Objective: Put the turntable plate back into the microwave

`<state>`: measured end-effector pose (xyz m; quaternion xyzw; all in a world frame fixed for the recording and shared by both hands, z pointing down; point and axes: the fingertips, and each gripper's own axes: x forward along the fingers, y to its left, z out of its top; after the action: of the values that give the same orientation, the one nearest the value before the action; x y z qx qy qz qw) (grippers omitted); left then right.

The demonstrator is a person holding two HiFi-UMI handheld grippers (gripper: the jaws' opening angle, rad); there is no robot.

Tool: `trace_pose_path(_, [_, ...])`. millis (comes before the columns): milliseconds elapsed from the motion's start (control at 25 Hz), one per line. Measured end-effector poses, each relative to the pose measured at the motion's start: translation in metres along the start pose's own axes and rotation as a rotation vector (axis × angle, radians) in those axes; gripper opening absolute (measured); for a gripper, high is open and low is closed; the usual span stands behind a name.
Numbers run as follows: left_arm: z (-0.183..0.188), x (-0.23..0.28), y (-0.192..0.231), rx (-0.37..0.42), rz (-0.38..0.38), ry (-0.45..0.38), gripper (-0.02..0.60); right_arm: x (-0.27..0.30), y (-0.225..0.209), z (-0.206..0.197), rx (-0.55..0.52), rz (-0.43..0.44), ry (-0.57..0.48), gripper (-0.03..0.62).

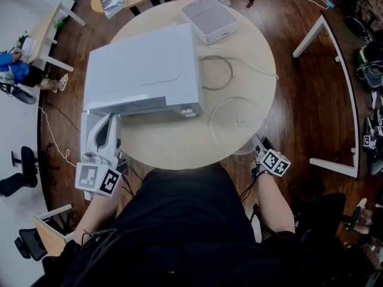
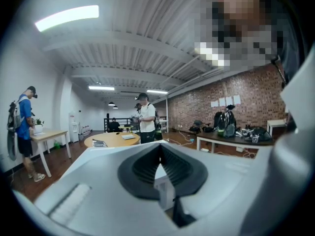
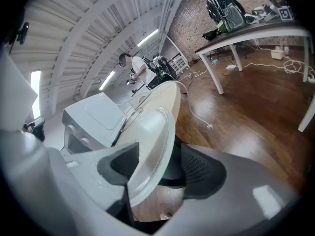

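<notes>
Turntable plate (image 1: 237, 124) lies flat on table (image 1: 170, 147), rim between spread jaws of right gripper (image 1: 259, 143), left gripper (image 1: 105, 127) clamped on microwave door (image 1: 88, 123)

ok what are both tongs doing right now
left tongs: closed on microwave door
right tongs: open around turntable plate rim, not gripping

Bright, even indoor light. A strip light (image 2: 66, 17) at upper left of the left gripper view is blown white. Both gripper views bulge, with black corners; close up, the plate (image 3: 150, 146) is soft. In the head view the table (image 1: 173, 142) shines pale, shadows faint.
</notes>
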<state>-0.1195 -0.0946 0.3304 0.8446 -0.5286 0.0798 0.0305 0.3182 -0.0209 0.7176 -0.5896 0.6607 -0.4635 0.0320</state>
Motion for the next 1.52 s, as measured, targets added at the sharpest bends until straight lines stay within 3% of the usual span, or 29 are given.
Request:
trace_pose_path(320, [0.012,0.0,0.018,0.012,0.046,-0.006,0.006,0.016,0.008,-0.005,0.076,0.036,0.009,0.265])
trace_pose_path(920, [0.012,0.001,0.022,0.007,0.059,-0.002,0.006,0.024,0.022,0.0,0.161,0.131,0.01,0.252])
trace_pose_path(1520, [0.012,0.008,0.024,-0.01,0.039,0.002,0.006,0.025,0.018,-0.004,0.212,0.105,-0.01,0.201])
